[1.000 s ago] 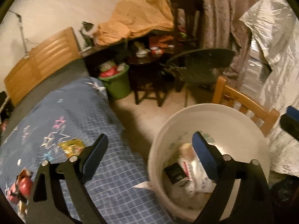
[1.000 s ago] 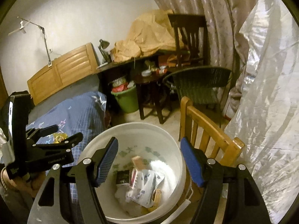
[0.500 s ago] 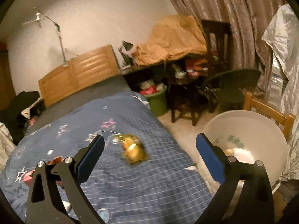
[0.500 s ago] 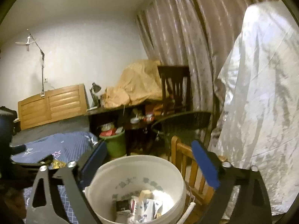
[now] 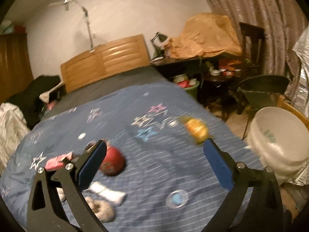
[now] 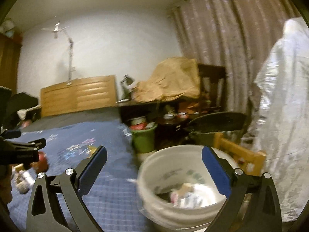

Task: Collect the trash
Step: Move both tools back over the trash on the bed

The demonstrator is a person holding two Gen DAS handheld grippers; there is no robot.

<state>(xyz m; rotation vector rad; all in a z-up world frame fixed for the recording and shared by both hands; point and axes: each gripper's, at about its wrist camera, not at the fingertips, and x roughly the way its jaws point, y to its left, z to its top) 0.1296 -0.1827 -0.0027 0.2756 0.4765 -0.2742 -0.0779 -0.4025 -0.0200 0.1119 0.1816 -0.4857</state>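
Trash lies scattered on the blue star-patterned bedspread (image 5: 154,174): a red round wrapper (image 5: 113,161), a yellow wrapper (image 5: 197,128), a pink packet (image 5: 58,161), a white scrap (image 5: 107,191) and a clear lid (image 5: 176,197). My left gripper (image 5: 154,143) hangs open above them with nothing between its fingers; the red wrapper is just beside its left finger. My right gripper (image 6: 154,148) is open and empty over the near rim of the white bucket (image 6: 150,199), which holds several pieces of trash (image 6: 189,193). The bucket (image 5: 280,123) stands at the bed's right side.
A green bin (image 6: 143,141) full of rubbish, a dark table and a dark chair (image 6: 216,121) crowd the floor beyond the bucket. A wooden chair (image 6: 239,154) and a silver plastic cover (image 6: 285,116) stand right of it. A wooden headboard (image 5: 104,61) closes the bed's far end.
Both views have swung left, away from the bucket toward the bed. The left gripper now faces the trash on the bedspread. The right gripper's jaws have spread wider.
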